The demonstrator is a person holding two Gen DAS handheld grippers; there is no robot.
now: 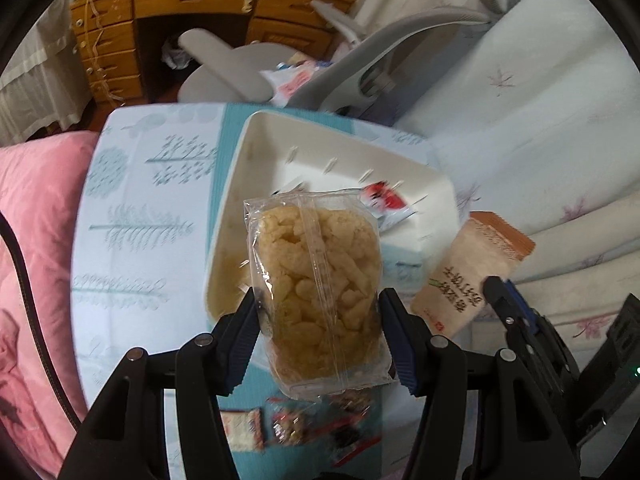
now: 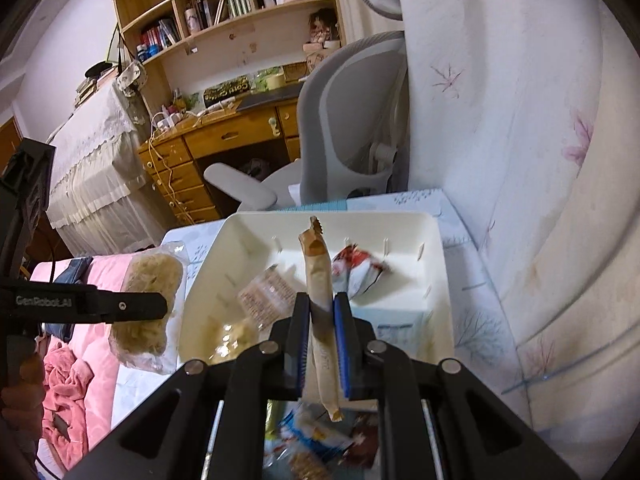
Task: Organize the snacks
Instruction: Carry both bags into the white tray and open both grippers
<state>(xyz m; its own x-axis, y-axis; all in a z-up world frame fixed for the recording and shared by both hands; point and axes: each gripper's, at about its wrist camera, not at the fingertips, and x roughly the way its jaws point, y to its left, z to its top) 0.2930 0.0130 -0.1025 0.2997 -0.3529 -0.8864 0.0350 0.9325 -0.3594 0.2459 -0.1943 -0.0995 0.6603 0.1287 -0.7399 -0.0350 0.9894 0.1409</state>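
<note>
Gripping light, crushable clear rice-cracker pack (image 1: 316,292) across its sides in left gripper (image 1: 318,344), thin beige packet (image 2: 320,304) edgewise in right gripper (image 2: 322,344).

Both grippers, left gripper (image 1: 318,336) and right gripper (image 2: 322,344), are matte black linkages with round silver pivot screws and blue ribbed fingers (image 2: 342,344), the left one marked "GenRobot.AI" in grey, beside a bare-skinned hand (image 2: 22,384).

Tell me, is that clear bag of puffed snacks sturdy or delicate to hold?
Probably delicate: the clear bag of puffed snacks holds airy, brittle-looking pieces, so the left tongs could crush them. Its glossy film looks slippery, and it seems light for its bulk.
</note>
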